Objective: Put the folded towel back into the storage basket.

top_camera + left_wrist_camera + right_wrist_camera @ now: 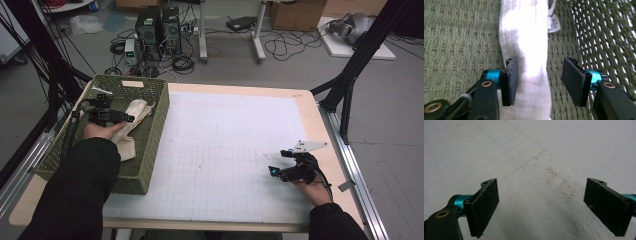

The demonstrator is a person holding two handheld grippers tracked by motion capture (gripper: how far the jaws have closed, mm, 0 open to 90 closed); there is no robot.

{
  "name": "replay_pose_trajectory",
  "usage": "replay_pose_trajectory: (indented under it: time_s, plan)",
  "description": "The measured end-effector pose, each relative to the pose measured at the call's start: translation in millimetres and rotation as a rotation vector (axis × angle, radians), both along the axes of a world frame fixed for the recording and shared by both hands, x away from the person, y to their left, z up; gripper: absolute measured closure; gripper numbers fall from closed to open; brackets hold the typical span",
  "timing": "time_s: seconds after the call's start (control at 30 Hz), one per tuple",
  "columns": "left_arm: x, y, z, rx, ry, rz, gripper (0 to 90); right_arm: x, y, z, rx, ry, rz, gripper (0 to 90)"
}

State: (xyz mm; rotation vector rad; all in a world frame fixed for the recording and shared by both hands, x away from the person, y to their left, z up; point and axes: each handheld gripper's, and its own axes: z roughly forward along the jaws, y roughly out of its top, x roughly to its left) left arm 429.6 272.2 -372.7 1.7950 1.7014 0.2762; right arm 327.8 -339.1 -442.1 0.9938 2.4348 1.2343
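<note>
Cloth [524, 50] in basket [150, 100], left hand-held gripper [539, 82] astride

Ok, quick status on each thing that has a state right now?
Left gripper: open, jaws on either side of the cloth, not closed on it.
Right gripper: open, holding nothing, over the white mat.
Cloth: rumpled, lying in the basket.
Basket: upright, at the table's left.

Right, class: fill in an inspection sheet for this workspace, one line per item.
Surface: white gridded mat on a wooden table, faint brown specks.
Job's things: cream cloth in a green woven basket.
Clutter: nothing seen on the mat.
Grippers: left hand-held gripper open astride the cloth; right hand-held gripper open above the mat.
Cables: tangled on the floor.
Surroundings: computer towers, cardboard box.
</note>
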Motion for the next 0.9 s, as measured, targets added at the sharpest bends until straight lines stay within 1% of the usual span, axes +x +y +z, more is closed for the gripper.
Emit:
replay_pose_trajectory:
  time_s: [0.07, 0.13, 0.23, 0.27, 0.33, 0.37, 0.4, 0.43, 0.47, 0.5, 0.53, 0.57, 0.6, 0.67, 0.7, 0.77, 0.8, 0.83, 0.87, 0.9]
  plan:
    - [-3.7, 0.5, 2.8, 0.021, 0.031, -0.029, 47.0, -0.1, 0.3, 0.1, -0.002, 0.000, 0.001, 12.0]
    - [-7.9, 0.9, 4.8, 0.075, 0.069, -0.057, 47.2, 0.1, 0.1, 0.1, -0.001, -0.003, 0.001, 12.0]
    - [-15.5, 2.1, 6.5, 0.100, 0.100, -0.095, 47.1, -0.2, -0.7, 0.6, 0.003, -0.002, -0.003, 12.0]
    - [-17.4, 2.3, 6.6, 0.106, 0.115, -0.108, 46.5, -0.3, -0.9, 0.9, 0.003, -0.003, -0.003, 12.0]
    - [-21.2, 2.5, 5.9, 0.142, 0.158, -0.126, 44.7, -0.6, -0.6, 1.0, 0.004, -0.003, -0.003, 12.0]
    - [-23.1, 2.5, 5.2, 0.151, 0.169, -0.137, 44.6, -0.4, -0.5, 1.0, 0.003, -0.006, 0.000, 12.0]
    - [-25.0, 2.6, 4.2, 0.149, 0.175, -0.146, 45.3, -0.4, -0.3, 1.0, 0.003, -0.007, 0.000, 12.0]
    - [-26.1, 2.2, 3.3, 0.161, 0.184, -0.148, 48.6, -0.3, -0.3, 1.1, 0.002, -0.007, 0.002, 12.1]
    - [-26.4, 1.4, 2.0, 0.175, 0.196, -0.154, 55.4, -0.4, -0.1, 1.4, 0.002, -0.006, 0.000, 12.1]
    - [-26.1, 0.6, 0.5, 0.181, 0.210, -0.161, 67.7, -0.3, 0.1, 1.6, 0.003, -0.008, 0.001, 12.1]
    - [-25.2, -0.5, -0.5, 0.188, 0.219, -0.159, 76.9, -0.3, 0.3, 2.0, 0.003, -0.008, 0.003, 12.0]
    - [-24.4, -1.5, -1.0, 0.189, 0.218, -0.155, 83.2, -0.4, 0.7, 2.7, 0.001, -0.008, 0.002, 12.0]
    - [-23.4, -2.0, -1.0, 0.180, 0.207, -0.146, 85.8, -0.3, 1.0, 3.1, 0.002, -0.017, 0.003, 12.0]
    - [-21.1, -1.4, -1.1, 0.128, 0.170, -0.127, 86.7, -0.6, 1.4, 3.0, 0.003, -0.013, 0.001, 12.0]
    - [-19.4, -0.7, -2.2, 0.106, 0.152, -0.106, 86.8, 0.2, 1.1, 2.5, -0.001, -0.018, 0.005, 12.0]
    - [-16.5, 0.3, -5.8, 0.070, 0.144, -0.086, 86.7, 0.3, 1.5, 2.3, -0.002, -0.015, 0.004, 12.0]
    - [-15.1, 0.0, -8.5, 0.067, 0.145, -0.077, 86.2, 0.4, 2.1, 2.1, -0.001, -0.016, 0.007, 12.0]
    - [-14.0, -0.6, -11.6, 0.062, 0.158, -0.076, 84.8, 0.6, 2.4, 1.8, -0.006, -0.018, 0.008, 12.0]
    - [-13.3, -1.5, -15.2, 0.049, 0.187, -0.086, 81.1, -0.1, 3.1, 1.8, -0.005, -0.008, 0.009, 12.0]
    - [-13.2, -3.3, -17.4, 0.054, 0.213, -0.092, 73.7, 0.0, 3.2, 1.8, -0.006, -0.012, 0.012, 12.0]
